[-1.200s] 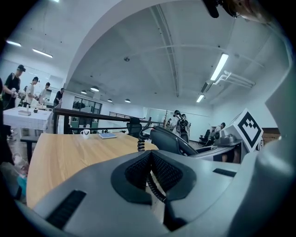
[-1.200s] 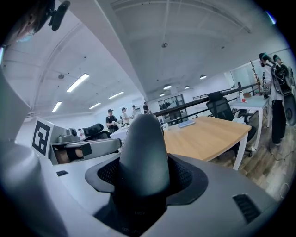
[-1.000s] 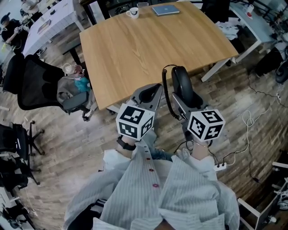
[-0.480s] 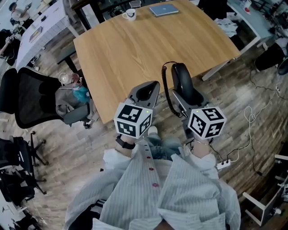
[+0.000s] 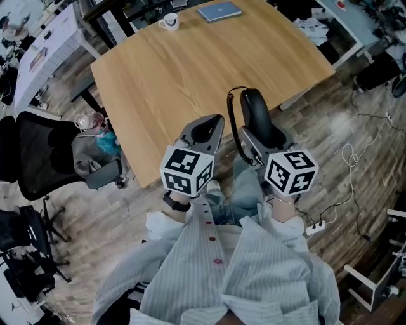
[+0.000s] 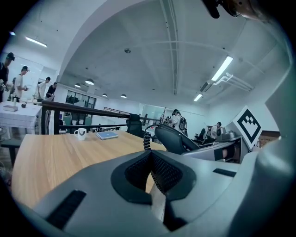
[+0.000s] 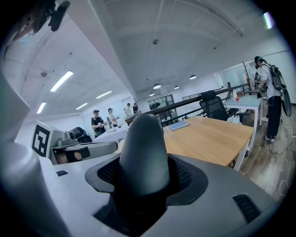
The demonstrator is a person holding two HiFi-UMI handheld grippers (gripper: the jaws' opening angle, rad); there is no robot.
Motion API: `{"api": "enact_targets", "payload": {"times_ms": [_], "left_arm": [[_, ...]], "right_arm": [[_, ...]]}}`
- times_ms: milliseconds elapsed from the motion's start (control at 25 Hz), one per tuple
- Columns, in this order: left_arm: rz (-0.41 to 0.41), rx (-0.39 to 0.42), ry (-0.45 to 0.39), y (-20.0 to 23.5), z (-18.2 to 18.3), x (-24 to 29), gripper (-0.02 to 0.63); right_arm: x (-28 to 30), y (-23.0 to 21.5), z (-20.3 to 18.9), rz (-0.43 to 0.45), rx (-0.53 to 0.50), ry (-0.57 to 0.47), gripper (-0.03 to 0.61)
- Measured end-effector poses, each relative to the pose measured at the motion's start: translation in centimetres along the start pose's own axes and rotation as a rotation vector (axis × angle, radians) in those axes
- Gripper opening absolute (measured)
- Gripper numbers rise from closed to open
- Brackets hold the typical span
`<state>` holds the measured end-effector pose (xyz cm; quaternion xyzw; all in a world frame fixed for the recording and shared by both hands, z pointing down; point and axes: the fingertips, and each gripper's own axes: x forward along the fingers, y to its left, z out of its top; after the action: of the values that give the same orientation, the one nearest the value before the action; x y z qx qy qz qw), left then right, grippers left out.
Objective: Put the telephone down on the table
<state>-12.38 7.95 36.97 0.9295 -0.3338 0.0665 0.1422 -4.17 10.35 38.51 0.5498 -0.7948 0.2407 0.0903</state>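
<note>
Black plastic fills the right gripper (image 5: 255, 141). Its fingers (image 7: 212, 185) are clenched on one end of the telephone (image 5: 255, 113) handset, which stands nearly upright between them and rises well past the fingertips. We see its coiled cord (image 5: 232, 127) curving down on the left side of these fingers, in the gap between our two grippers.

Just to the left is the left gripper (image 5: 204, 132), level with the right one. Its fingers (image 6: 83, 194) are pressed together with nothing between them.

Ahead of both pairs of fingers stretches the wooden counter (image 5: 177, 70). We hold the telephone in the air at the counter's near edge, not resting on it.

Far beyond the fingertips, at the counter's far edge, stand a white mug (image 5: 169, 22) and a flat blue-grey thing (image 5: 219, 11), either a closed laptop or a notebook; we cannot tell which. Well off to the left of the left fingers, a black office chair (image 5: 38, 152) stands on the plank floor.
</note>
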Motion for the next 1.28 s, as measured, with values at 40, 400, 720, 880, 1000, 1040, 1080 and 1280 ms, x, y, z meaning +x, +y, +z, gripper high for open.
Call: {"api": "enact_targets", "payload": {"times_ms": [40, 400, 720, 880, 1000, 1040, 1080, 1280], "left_arm": [[0.004, -0.001, 0.000, 0.4, 0.1, 0.7, 0.009], [0.058, -0.010, -0.004, 4.4, 2.7, 9.0, 0.009], [0.163, -0.022, -0.018, 6.8, 6.3, 16.9, 0.009], [0.220, -0.039, -0.032, 8.2, 8.0, 20.9, 0.009], [0.250, -0.051, -0.044, 8.7, 9.0, 24.0, 0.009], [0.260, -0.055, -0.047, 8.7, 9.2, 24.9, 0.009], [0.272, -0.060, -0.049, 8.7, 9.3, 25.8, 0.009], [0.314, -0.077, -0.056, 9.0, 9.9, 29.3, 0.009]], "right_arm": [[0.6, -0.6, 0.4, 0.002, -0.001, 0.001, 0.295], [6.7, -6.8, 4.9, 0.048, -0.019, 0.030, 0.295], [11.7, -13.5, 10.5, 0.139, -0.050, 0.059, 0.295], [14.3, -16.5, 13.3, 0.190, -0.078, 0.081, 0.295], [15.8, -18.5, 15.0, 0.226, -0.106, 0.093, 0.295], [16.2, -19.1, 15.5, 0.239, -0.117, 0.098, 0.295], [16.6, -19.7, 16.0, 0.253, -0.129, 0.104, 0.295], [18.2, -22.5, 17.7, 0.298, -0.157, 0.128, 0.295]]}}
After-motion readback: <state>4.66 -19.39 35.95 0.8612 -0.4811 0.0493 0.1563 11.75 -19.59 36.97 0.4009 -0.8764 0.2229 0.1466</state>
